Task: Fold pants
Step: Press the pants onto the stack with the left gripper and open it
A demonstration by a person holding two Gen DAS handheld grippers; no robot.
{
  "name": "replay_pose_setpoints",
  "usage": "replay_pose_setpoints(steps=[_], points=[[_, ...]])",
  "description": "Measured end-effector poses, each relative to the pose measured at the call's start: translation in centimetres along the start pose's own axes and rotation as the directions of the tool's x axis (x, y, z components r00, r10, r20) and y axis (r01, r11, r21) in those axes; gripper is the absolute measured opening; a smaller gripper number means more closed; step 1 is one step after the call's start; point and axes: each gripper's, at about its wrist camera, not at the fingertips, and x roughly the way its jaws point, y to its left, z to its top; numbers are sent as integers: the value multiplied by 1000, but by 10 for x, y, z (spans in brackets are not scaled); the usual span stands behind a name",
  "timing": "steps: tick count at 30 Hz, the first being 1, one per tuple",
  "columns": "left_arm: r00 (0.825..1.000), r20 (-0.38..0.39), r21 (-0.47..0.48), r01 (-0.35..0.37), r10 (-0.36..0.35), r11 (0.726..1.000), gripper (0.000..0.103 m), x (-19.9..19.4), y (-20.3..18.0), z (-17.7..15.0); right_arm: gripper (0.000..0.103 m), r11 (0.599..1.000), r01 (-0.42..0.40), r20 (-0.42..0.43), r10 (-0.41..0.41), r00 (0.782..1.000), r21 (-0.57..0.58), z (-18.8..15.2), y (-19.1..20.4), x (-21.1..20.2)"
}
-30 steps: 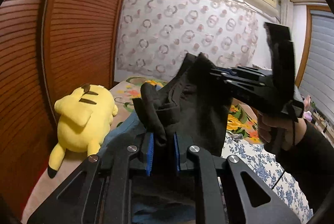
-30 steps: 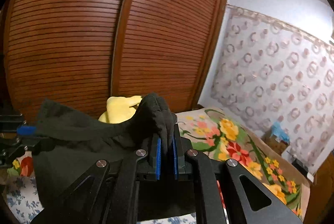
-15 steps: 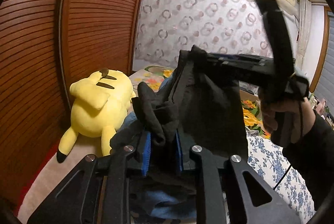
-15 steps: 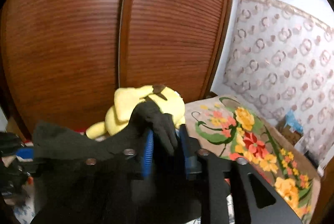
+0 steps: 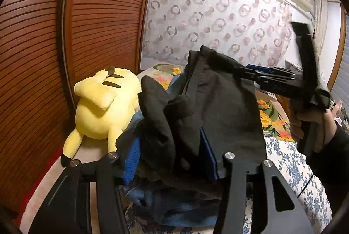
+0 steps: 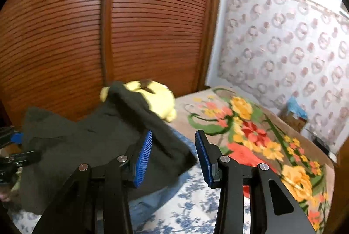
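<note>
The black pants (image 5: 218,107) hang bunched over a pile of blue clothes (image 5: 185,207) on the bed. My left gripper (image 5: 172,160) has its blue pads spread wide, with loose black cloth lying between them. My right gripper (image 6: 174,153) is open too, and the pants (image 6: 91,144) slump just left of its left pad. In the left wrist view the right gripper (image 5: 259,72) shows from the side at the pants' far edge, held by a hand (image 5: 314,125).
A yellow plush toy (image 5: 102,107) lies against the brown slatted wardrobe doors (image 5: 65,48), and shows behind the pants in the right wrist view (image 6: 152,96). A floral blanket (image 6: 261,138) and a blue-flowered sheet (image 6: 192,210) cover the bed. A patterned curtain (image 5: 218,22) hangs behind.
Both grippers were shut on the black pants and have now opened. The cloth has slipped out of the right gripper and sags down to its left.
</note>
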Motion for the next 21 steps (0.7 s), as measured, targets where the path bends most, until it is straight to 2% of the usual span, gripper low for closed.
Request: replay_pose_setpoints(steps=[2, 6, 12, 21], points=[[1000, -5, 10, -7, 7, 1000, 53, 0, 0, -1, 43, 998, 46, -43, -44, 998, 42, 6, 0, 16], [1000, -9, 21, -14, 14, 1000, 53, -3, 0, -1, 43, 994, 42, -46, -38, 998, 103, 13, -1, 22], [1000, -9, 40, -24, 25, 999, 53, -13, 1, -1, 43, 993, 36, -33, -33, 999, 114, 12, 6, 8], [1000, -8, 67, -28, 28, 997, 53, -33, -1, -8, 43, 992, -1, 2, 0, 1000, 124, -7, 32, -46]])
